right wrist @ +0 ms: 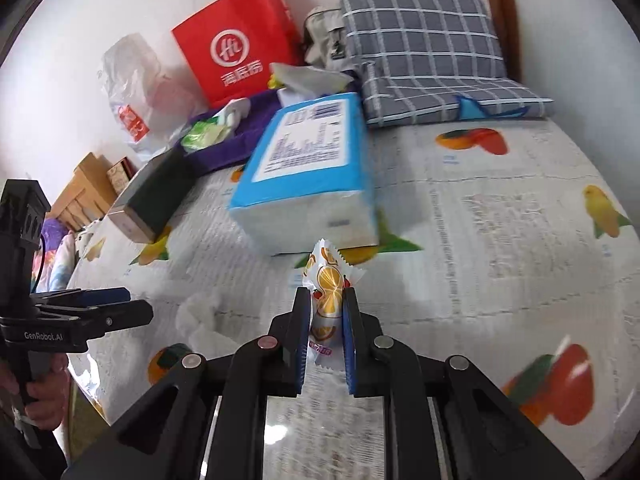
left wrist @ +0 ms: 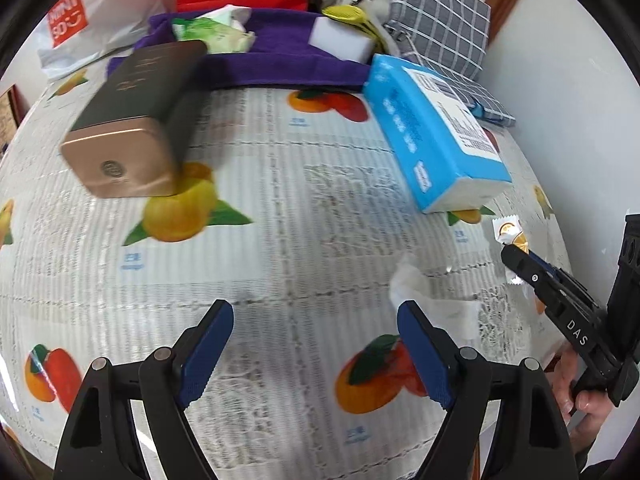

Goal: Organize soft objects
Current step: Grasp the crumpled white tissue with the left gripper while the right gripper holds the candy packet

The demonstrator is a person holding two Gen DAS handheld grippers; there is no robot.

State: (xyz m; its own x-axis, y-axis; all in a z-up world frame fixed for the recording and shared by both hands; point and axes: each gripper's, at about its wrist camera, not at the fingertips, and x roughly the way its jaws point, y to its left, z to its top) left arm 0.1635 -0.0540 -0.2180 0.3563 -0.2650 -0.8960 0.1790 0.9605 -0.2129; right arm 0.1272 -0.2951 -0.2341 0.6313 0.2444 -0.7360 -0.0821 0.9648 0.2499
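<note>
The right claw (right wrist: 327, 307) pinches a small orange-printed white sachet (right wrist: 329, 280) off the fruit-patterned counter (right wrist: 500, 216) for sorting, while the left claw (left wrist: 314, 330) hovers spread above a crumpled white tissue (left wrist: 436, 296).

Tissue pack (right wrist: 308, 168) mid table (right wrist: 500, 240); tin (left wrist: 132, 120) to its left; towel (left wrist: 280, 60) behind; bags prob. rearmost.

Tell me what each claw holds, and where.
Right claw pinches the small white orange-printed snack packet around its lower middle. Left claw is open, empty.

Fruit-printed white tablecloth (left wrist: 280, 200), blue tissue pack (left wrist: 432, 136), purple towel (left wrist: 288, 60), grey checked cushion (right wrist: 424, 40), red bag (right wrist: 236, 40)
</note>
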